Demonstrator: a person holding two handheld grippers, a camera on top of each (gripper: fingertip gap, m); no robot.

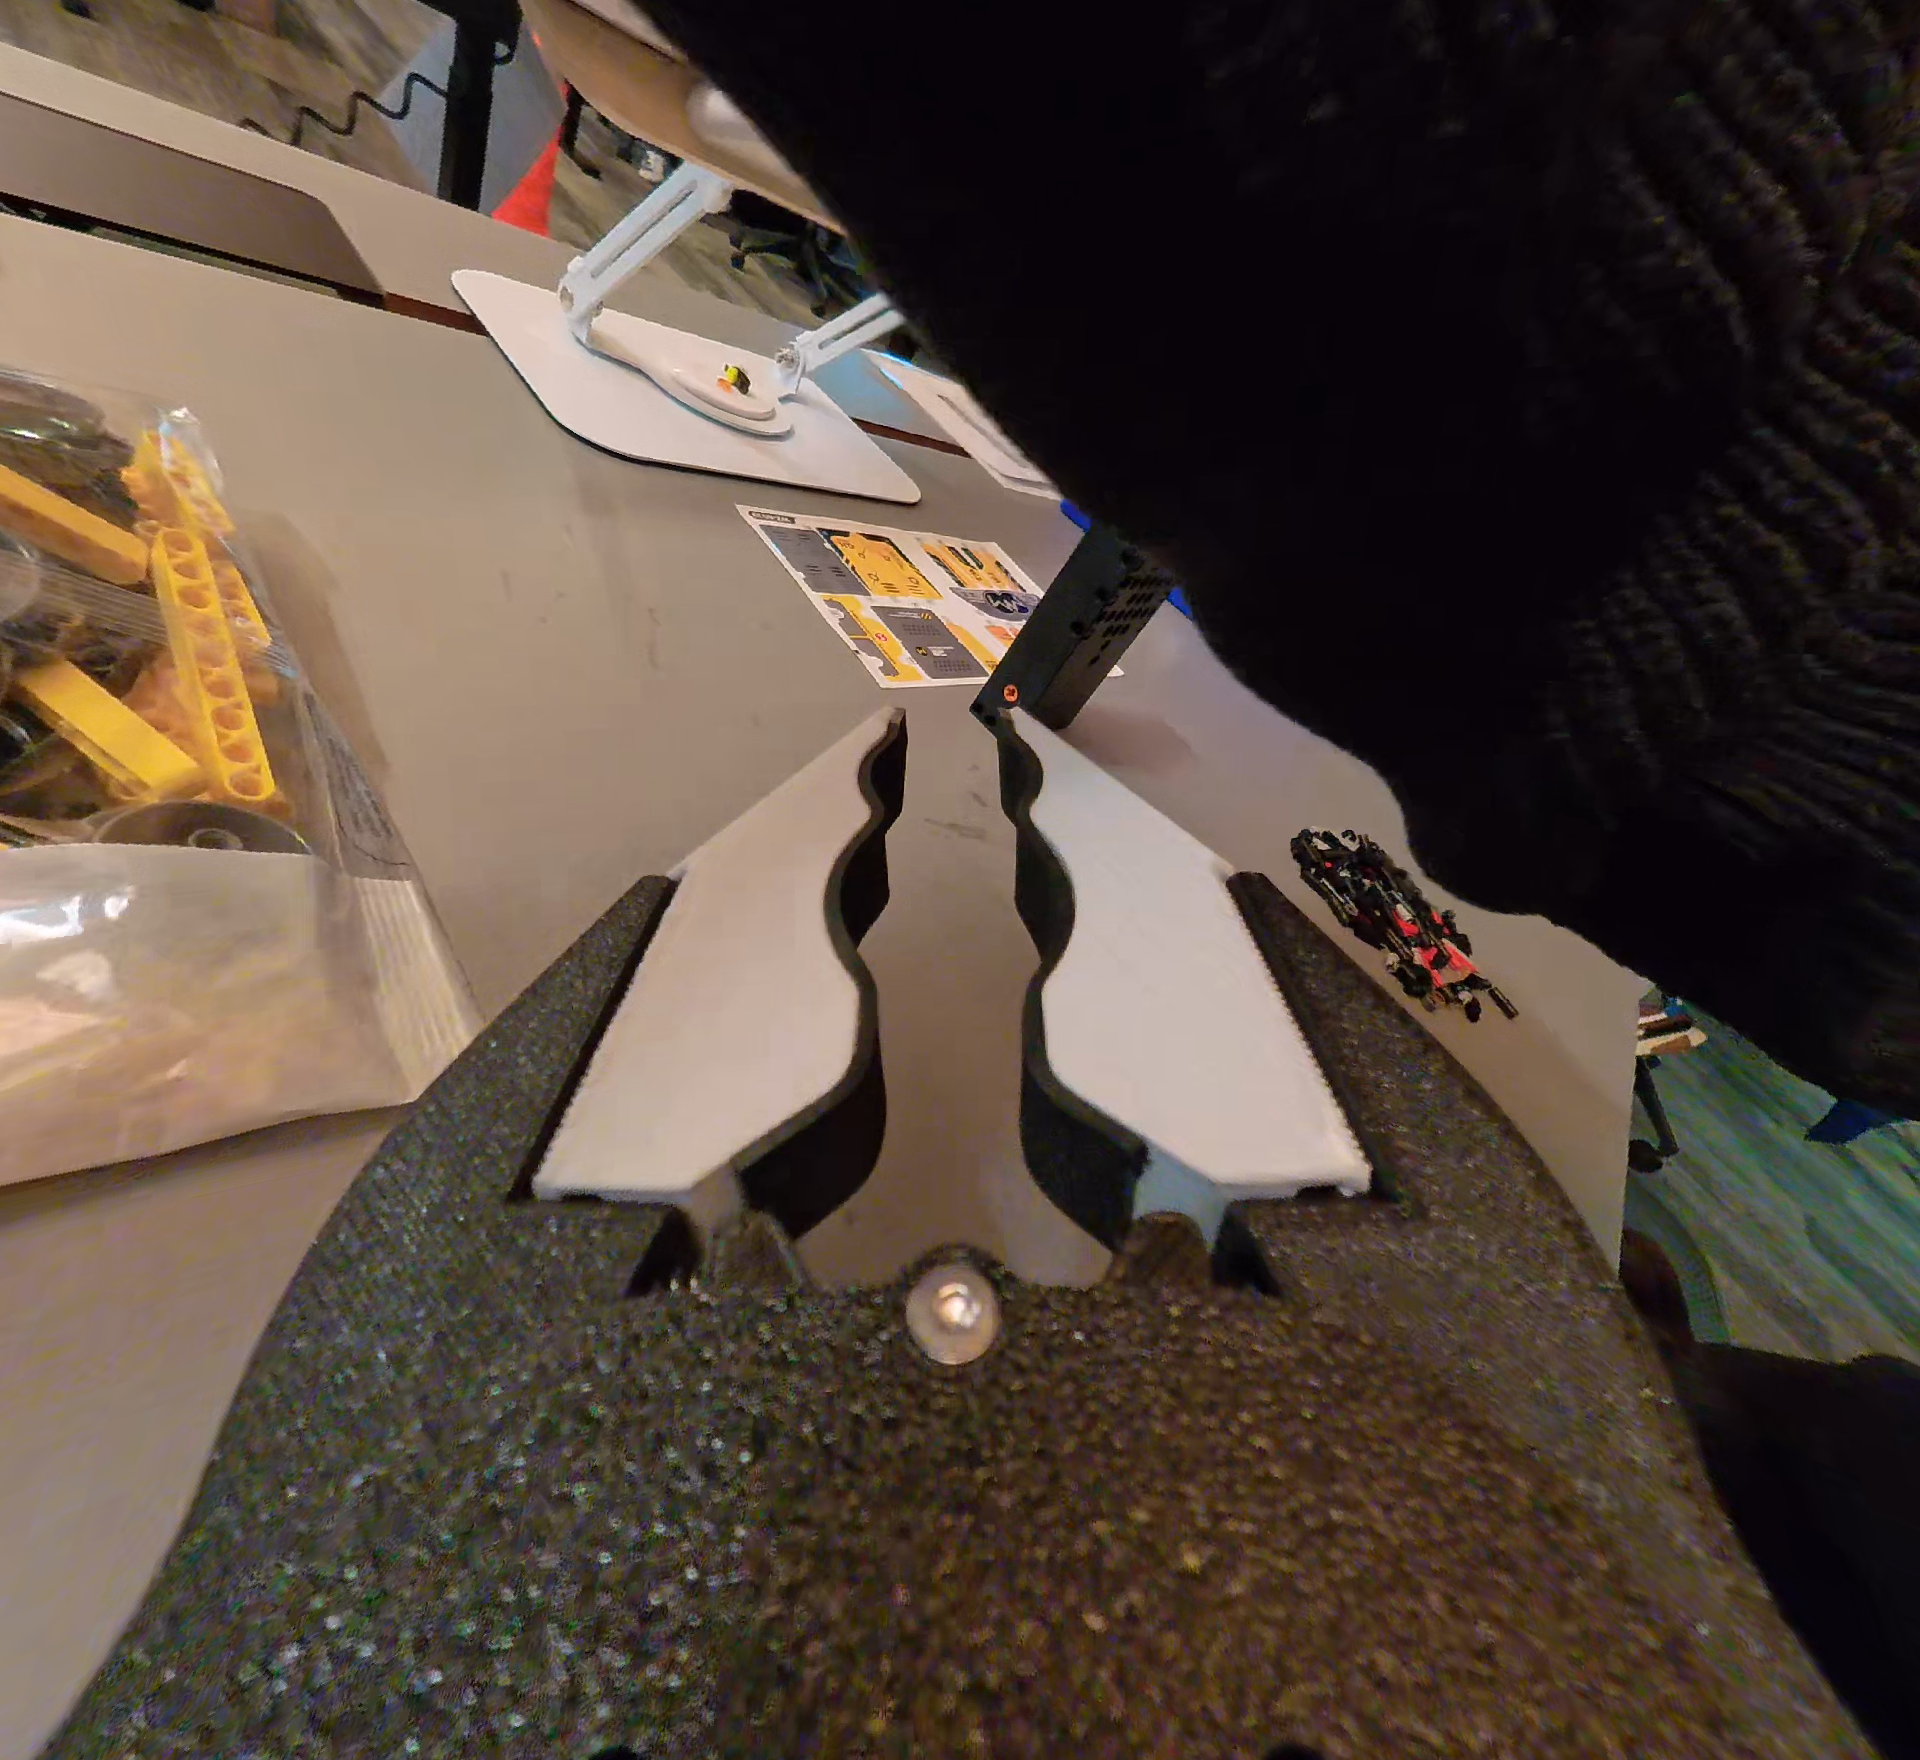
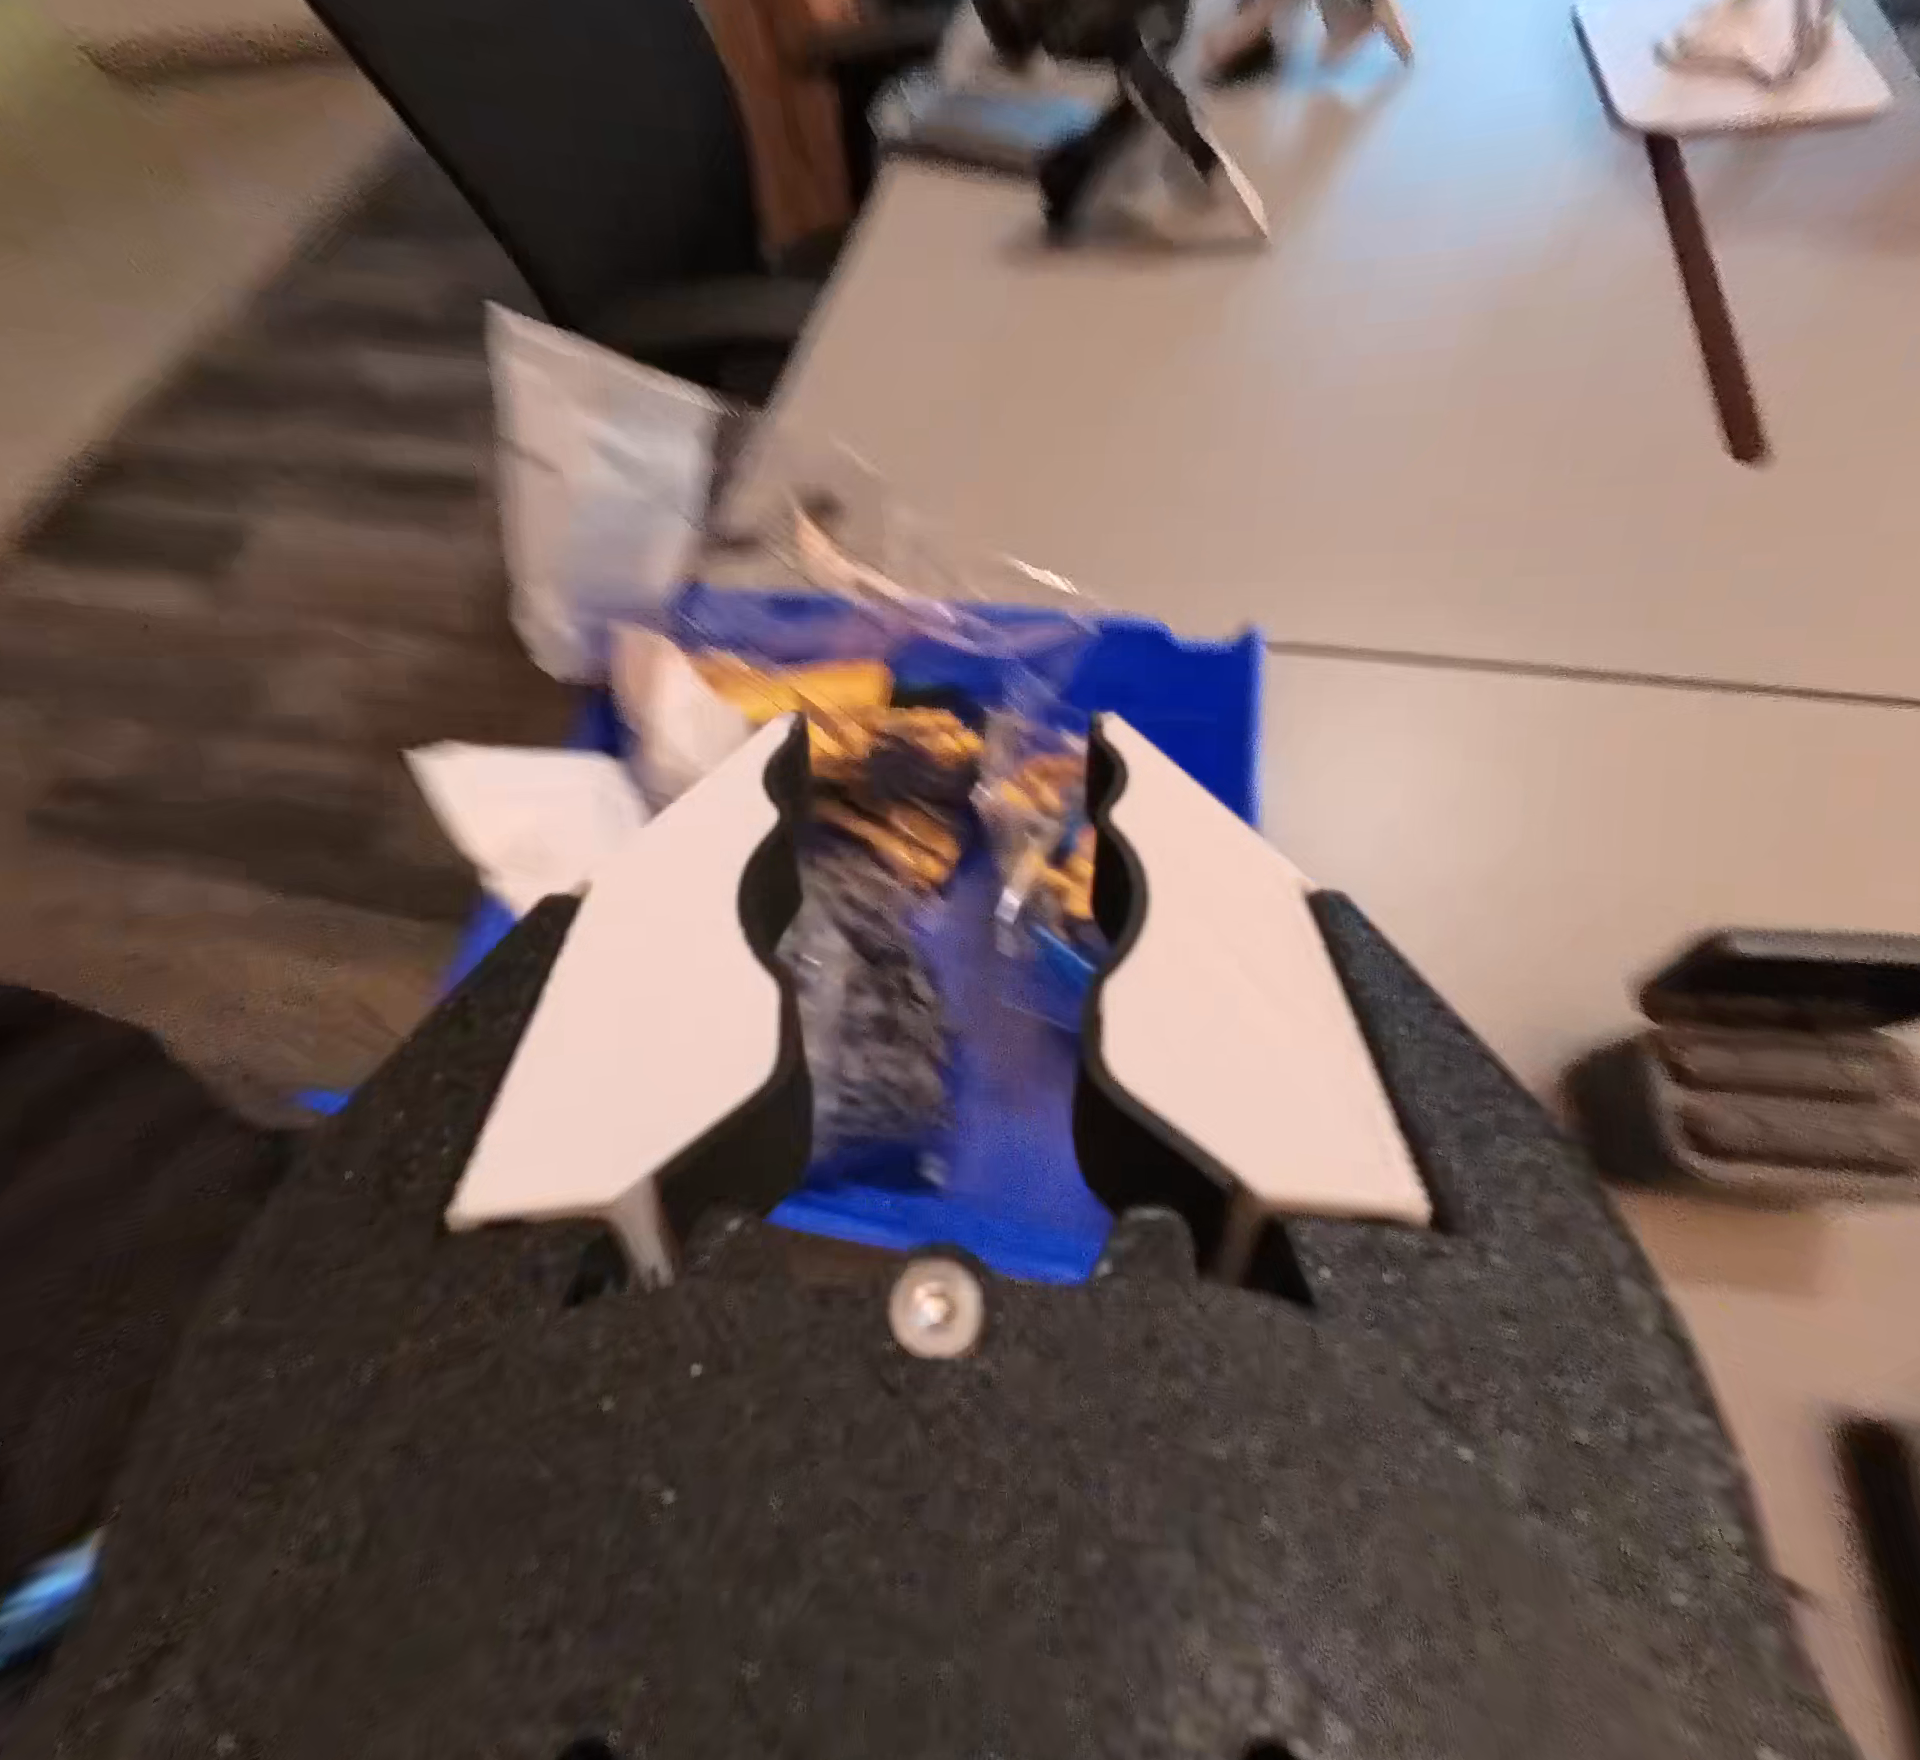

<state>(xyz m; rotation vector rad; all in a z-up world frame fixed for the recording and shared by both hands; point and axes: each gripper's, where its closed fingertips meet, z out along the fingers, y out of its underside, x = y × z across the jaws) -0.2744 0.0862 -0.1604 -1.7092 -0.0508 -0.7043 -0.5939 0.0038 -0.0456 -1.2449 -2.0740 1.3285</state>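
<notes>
My left gripper (image 1: 951, 723) hovers low over the grey table (image 1: 540, 588) with its white fingers a narrow gap apart and nothing between them. A black perforated block (image 1: 1081, 630) with an orange dot at its corner stands just past the right fingertip, and I cannot tell whether they touch. A dark knit sleeve (image 1: 1351, 256) covers the upper right. The right wrist view is motion-blurred. My right gripper (image 2: 948, 723) is open and empty above a blue bin (image 2: 1174, 682) that holds clear bags of yellow and black parts (image 2: 894, 796).
A clear bag of yellow beams and black wheels (image 1: 177, 671) lies at the left. A sticker sheet (image 1: 894, 598), a white stand (image 1: 675, 380) and a small pile of black and red pieces (image 1: 1392, 921) lie ahead. A black stacked object (image 2: 1787, 1066) sits right of the bin. My hands' fingertips stand some 35 centimeters from each other.
</notes>
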